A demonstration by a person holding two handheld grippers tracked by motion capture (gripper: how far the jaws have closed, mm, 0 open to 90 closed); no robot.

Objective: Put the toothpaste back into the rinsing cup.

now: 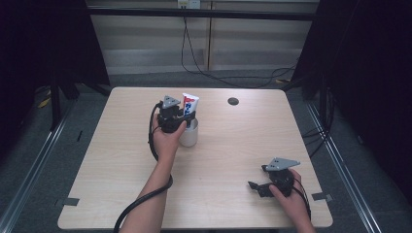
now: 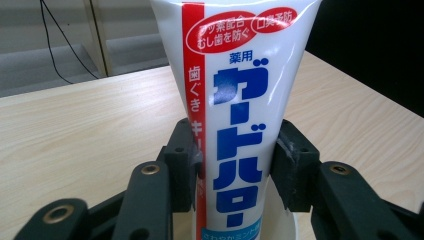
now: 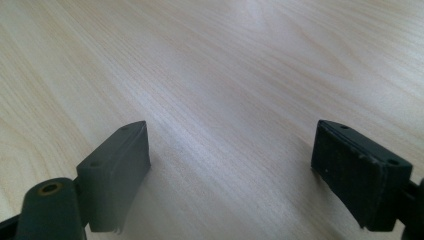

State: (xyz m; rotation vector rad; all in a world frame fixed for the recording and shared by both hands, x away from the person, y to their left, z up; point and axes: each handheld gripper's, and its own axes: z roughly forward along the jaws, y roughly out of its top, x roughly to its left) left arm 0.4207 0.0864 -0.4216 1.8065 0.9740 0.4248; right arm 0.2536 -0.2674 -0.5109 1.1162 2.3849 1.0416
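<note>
A white toothpaste tube (image 1: 189,103) with red and blue print stands upright in a white cup (image 1: 189,136) at the table's back left of centre. My left gripper (image 1: 187,118) is closed on the tube just above the cup's rim. In the left gripper view the tube (image 2: 240,100) sits between both black pads (image 2: 186,165), which touch its sides, and the cup's rim (image 2: 286,220) shows below. My right gripper (image 1: 255,187) rests low over the front right of the table, jaws apart. The right gripper view shows this gripper (image 3: 230,165) with bare wood between its fingers.
The light wooden table (image 1: 233,145) has a round dark grommet hole (image 1: 233,101) near its back edge. Black cables (image 1: 228,77) lie on the floor behind the table. Dark curtains stand at both sides.
</note>
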